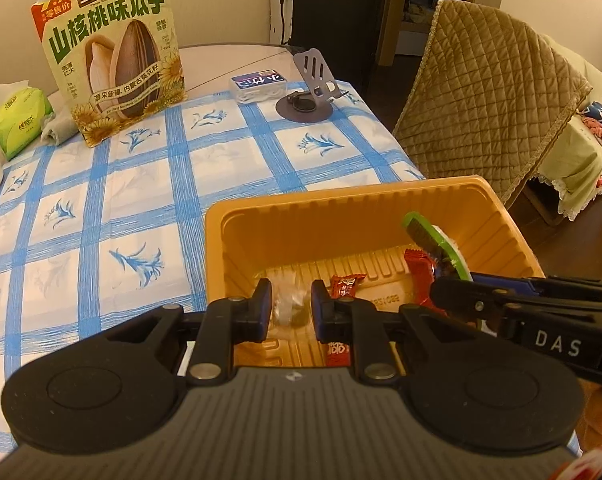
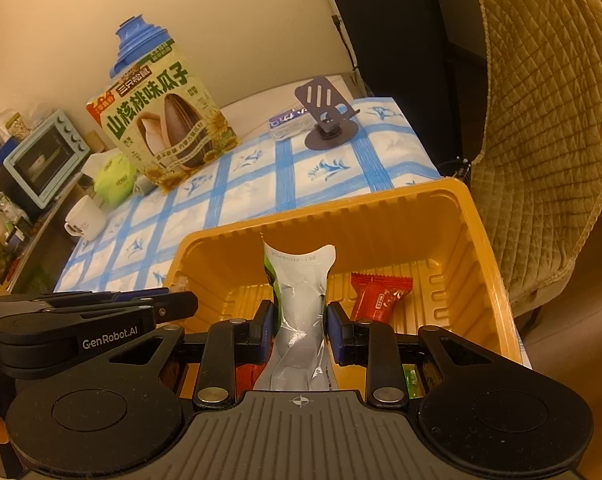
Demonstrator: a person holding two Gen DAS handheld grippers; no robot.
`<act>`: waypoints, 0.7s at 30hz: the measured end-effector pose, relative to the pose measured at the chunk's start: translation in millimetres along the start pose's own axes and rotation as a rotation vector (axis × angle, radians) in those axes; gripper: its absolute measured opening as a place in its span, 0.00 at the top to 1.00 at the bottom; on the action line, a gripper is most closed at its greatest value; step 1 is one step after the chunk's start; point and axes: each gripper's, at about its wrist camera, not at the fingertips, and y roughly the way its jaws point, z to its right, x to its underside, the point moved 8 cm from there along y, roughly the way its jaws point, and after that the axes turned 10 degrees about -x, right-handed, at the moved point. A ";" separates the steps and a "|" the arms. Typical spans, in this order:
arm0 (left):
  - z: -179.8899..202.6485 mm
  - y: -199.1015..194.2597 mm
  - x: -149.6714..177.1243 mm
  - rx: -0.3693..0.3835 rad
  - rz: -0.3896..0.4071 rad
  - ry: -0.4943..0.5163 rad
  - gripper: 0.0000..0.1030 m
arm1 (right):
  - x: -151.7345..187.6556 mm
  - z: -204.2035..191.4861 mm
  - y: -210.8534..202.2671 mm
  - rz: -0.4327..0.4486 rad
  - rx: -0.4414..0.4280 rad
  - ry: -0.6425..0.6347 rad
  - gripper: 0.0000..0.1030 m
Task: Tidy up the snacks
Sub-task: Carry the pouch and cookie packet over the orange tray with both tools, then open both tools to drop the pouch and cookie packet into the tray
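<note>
Left wrist view
Left gripper point(image 1: 289, 307): its jaws are closed on a small clear-wrapped snack point(image 1: 287, 305), held low inside the orange tray point(image 1: 221, 248).
Tray: shiny thin plastic with ribbed walls and floor. It sits at the near edge of the table point(image 1: 141, 184).
Already in the tray: a small red candy point(image 1: 346, 285) and a bigger red packet point(image 1: 420, 276), both crinkly.
Table: covered by a blue and white checked cloth with flower prints.
Still outside: a big sunflower seed bag point(image 1: 113, 56) stands far back, well apart from the tray.

Right wrist view
Right gripper point(image 2: 299, 326): its jaws pinch a silver and green pouch point(image 2: 299, 300), which stands tall over the tray point(image 2: 489, 280).
Pouch: smooth, shiny foil, with a curved top edge.
Beside it: a red packet point(image 2: 381, 298) lies on the tray floor.
How far along: it looks like the middle of the job. Some snacks are in, and two are still held by the grippers. Whether the seed bag point(image 2: 161, 128) must go in too cannot be told.
</note>
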 end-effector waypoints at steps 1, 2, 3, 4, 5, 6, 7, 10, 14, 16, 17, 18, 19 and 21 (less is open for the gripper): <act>0.1 0.2 0.0 0.001 -0.001 0.003 0.78 | -0.3 0.3 0.3 0.000 0.000 0.001 0.72; -0.4 0.1 0.2 0.000 -0.001 0.003 0.75 | -0.5 0.8 0.5 0.001 0.000 0.002 0.72; -0.6 -0.4 -0.5 -0.001 0.002 0.000 0.69 | -0.7 0.5 0.8 0.001 0.001 0.004 0.72; -0.9 -1.0 -1.1 0.002 0.003 -0.005 0.68 | -1.0 0.9 0.9 0.002 0.000 0.006 0.72; -1.4 -1.6 -1.3 0.005 0.005 -0.007 0.68 | -1.0 0.9 1.1 0.002 -0.001 0.007 0.72; -1.6 -2.3 -1.4 0.005 0.005 -0.006 0.68 | -1.0 0.9 1.2 0.002 -0.001 0.008 0.72; -1.7 -3.0 -1.5 0.005 0.006 -0.003 0.68 | -1.2 1.0 1.5 0.003 0.000 0.008 0.72; -3.4 -4.9 -1.3 0.005 0.009 0.000 0.67 | -1.3 1.4 2.0 0.003 0.000 0.009 0.72; -6.8 -7.3 -0.3 0.005 0.009 -0.007 0.67 | -2.8 2.1 5.6 0.001 -0.002 0.018 0.72; -8.5 -8.3 0.6 0.005 0.008 -0.009 0.66 | -3.1 2.1 8.5 -0.002 -0.002 0.019 0.72; -9.2 -8.7 1.1 0.006 0.007 -0.010 0.65 | -3.0 2.3 10.0 -0.004 -0.001 0.019 0.72; -9.9 -8.9 1.7 0.004 0.007 -0.011 0.63 | -2.9 2.4 11.8 -0.006 -0.001 0.019 0.72; -10.6 -9.4 2.3 0.002 0.007 -0.010 0.62 | -2.9 2.5 13.5 -0.008 0.000 0.019 0.72; -12.1 -10.1 3.6 -0.001 0.007 -0.011 0.61 | -3.0 2.2 16.3 -0.009 0.000 0.018 0.72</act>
